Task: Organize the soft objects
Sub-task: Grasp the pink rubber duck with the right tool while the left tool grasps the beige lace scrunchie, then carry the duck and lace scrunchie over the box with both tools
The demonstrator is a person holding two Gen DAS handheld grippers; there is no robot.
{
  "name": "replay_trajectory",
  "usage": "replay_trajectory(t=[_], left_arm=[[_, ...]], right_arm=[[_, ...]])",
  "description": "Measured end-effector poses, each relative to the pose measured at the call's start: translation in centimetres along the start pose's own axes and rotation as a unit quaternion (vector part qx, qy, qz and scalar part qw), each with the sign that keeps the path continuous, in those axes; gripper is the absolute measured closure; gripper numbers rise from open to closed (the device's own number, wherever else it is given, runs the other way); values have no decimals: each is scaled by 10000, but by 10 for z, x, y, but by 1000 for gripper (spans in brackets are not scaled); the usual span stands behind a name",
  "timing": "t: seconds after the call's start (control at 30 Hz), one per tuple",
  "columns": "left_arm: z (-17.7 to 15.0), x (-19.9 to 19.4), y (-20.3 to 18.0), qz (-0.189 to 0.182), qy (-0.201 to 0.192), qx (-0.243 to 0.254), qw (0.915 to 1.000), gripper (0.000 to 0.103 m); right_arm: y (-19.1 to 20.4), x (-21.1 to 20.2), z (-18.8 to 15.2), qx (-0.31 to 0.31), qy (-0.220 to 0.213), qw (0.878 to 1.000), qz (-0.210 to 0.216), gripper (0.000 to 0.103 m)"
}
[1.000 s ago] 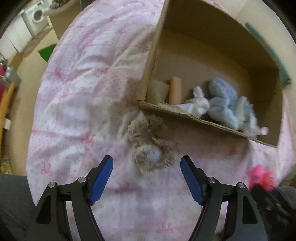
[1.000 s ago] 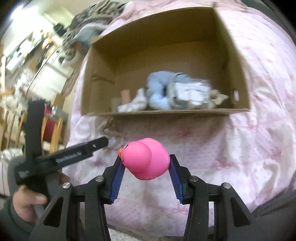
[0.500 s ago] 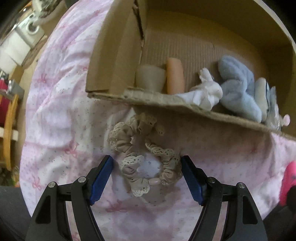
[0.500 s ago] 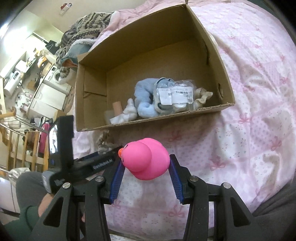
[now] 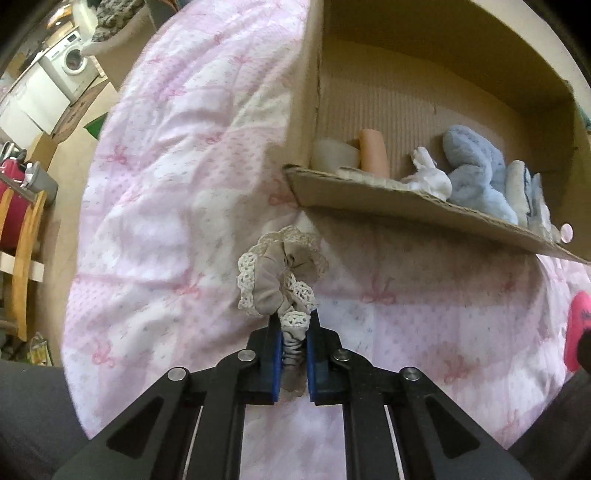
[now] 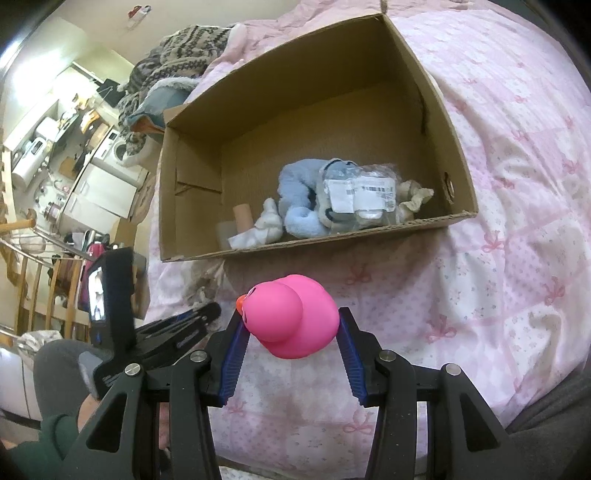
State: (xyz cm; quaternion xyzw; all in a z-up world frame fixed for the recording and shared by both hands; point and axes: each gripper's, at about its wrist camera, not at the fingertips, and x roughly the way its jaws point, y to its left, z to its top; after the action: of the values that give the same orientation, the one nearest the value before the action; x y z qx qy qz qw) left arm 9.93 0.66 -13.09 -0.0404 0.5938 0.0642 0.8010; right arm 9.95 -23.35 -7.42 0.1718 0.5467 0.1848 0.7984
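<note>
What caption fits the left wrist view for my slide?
Left gripper, jaws shut on a lace-trimmed scrunchie, beside the cardboard box of soft toys on the pink quilt.

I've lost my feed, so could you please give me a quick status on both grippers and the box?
Left gripper shut on beige lace scrunchie. Right gripper shut on pink duck. Cardboard box ahead, open, already holding blue plush. Nothing in the way.

- A pink quilt (image 5: pixel 177 177) printed with bows covers the bed.
- Beyond the quilt's far left edge stands a white washing machine (image 5: pixel 72 61) on a tan floor (image 5: pixel 48 162).
- Left of the quilt, a wooden chair frame (image 5: pixel 22 258).
- At the quilt's far end, a heaped patterned knit blanket (image 6: pixel 177 55); cream walls (image 6: pixel 74 33) behind, brightly lit.
</note>
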Motion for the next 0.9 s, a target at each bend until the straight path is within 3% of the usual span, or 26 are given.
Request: replay_trajectory(t=[0.3, 0.9], left_arm=[[-18, -22, 28, 56, -159, -134, 9998, 93], [-38, -57, 32, -90, -475, -579, 9972, 93]], right_arm=[[7, -3, -4, -148, 2, 9999, 67, 53], [11, -12, -7, -244, -143, 9996, 29, 53]])
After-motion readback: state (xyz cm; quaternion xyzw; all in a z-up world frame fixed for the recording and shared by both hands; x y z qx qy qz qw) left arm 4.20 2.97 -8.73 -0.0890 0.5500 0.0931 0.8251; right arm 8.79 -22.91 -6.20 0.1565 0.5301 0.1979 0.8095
